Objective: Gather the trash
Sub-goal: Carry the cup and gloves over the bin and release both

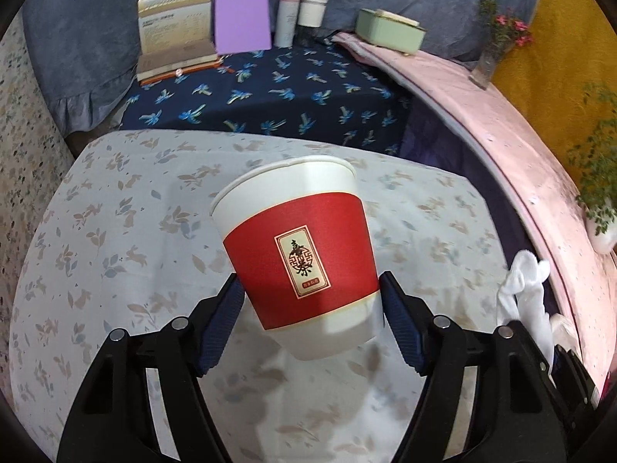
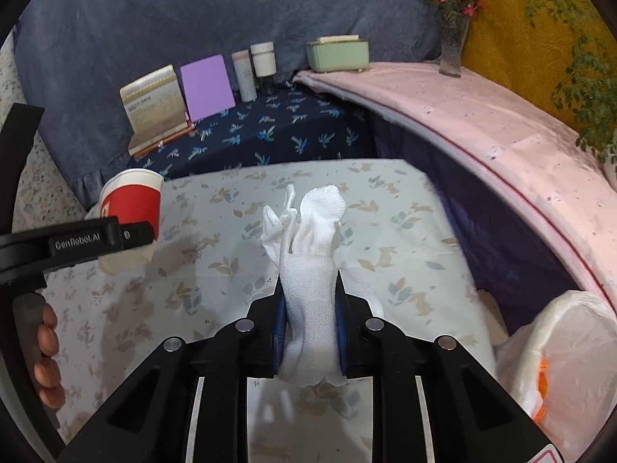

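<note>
Risk first: your left gripper [image 1: 312,301] pinches the paper cup [image 1: 297,254] low on its tapered wall, tilted, centre of the left view, so a squeeze could crush it or it could slip down onto the floral cloth [image 1: 115,231]. Your right gripper [image 2: 310,308] is clamped on the white glove [image 2: 308,270], centre frame, its loose fingers flopping above the pads and free to snag. The bin bag [image 2: 559,347] sits lower right; a careless swing could miss its mouth.

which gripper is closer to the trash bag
Right. The right gripper, holding the glove, is just left of the bag; the left gripper, with the cup, is farther left.
</note>
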`<state>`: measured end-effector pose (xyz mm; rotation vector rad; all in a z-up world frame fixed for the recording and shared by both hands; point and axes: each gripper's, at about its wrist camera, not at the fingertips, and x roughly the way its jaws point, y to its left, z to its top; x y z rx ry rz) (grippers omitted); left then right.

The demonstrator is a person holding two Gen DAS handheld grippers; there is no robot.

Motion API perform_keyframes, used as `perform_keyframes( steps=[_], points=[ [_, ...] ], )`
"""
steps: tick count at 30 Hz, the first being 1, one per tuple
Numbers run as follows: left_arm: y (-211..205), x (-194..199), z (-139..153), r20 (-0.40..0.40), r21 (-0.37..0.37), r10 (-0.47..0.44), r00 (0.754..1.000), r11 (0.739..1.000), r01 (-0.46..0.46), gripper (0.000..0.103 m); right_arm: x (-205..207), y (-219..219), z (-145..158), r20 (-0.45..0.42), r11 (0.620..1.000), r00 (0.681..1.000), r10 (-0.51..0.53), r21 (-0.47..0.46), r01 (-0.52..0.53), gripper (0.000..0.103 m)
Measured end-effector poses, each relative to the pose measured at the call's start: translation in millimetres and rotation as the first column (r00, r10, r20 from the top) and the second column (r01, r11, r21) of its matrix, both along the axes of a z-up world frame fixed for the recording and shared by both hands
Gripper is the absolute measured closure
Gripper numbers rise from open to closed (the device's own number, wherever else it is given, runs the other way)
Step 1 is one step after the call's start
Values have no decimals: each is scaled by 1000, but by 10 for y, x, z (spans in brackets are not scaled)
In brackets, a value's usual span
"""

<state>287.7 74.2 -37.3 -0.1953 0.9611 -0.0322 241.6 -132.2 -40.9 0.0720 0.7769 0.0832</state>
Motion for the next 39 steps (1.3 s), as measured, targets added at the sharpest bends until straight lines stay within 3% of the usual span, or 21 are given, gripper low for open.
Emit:
perform_keyframes(
  steps=[9, 18, 29, 39],
  points=[
    [-714, -450, 408, 69, 16, -126, 990, 992, 125, 35, -491, -509, 457, 91, 996, 992, -84, 16, 83, 84],
    [-1484, -880, 620, 106, 39, -256, 961, 967, 253, 35, -1035, -1222, 719, 148, 980, 969, -200, 30, 197, 84],
    [-2350, -1303, 687, 112, 39, -409, 906, 913, 407, 35, -1624, -1992, 763, 156, 942, 929, -334, 50, 331, 83],
    [-2881, -1524, 624, 95, 44, -507, 857, 862, 506, 35, -1896, -2382, 692, 144, 914, 902, -406, 56, 402, 82]
  ],
)
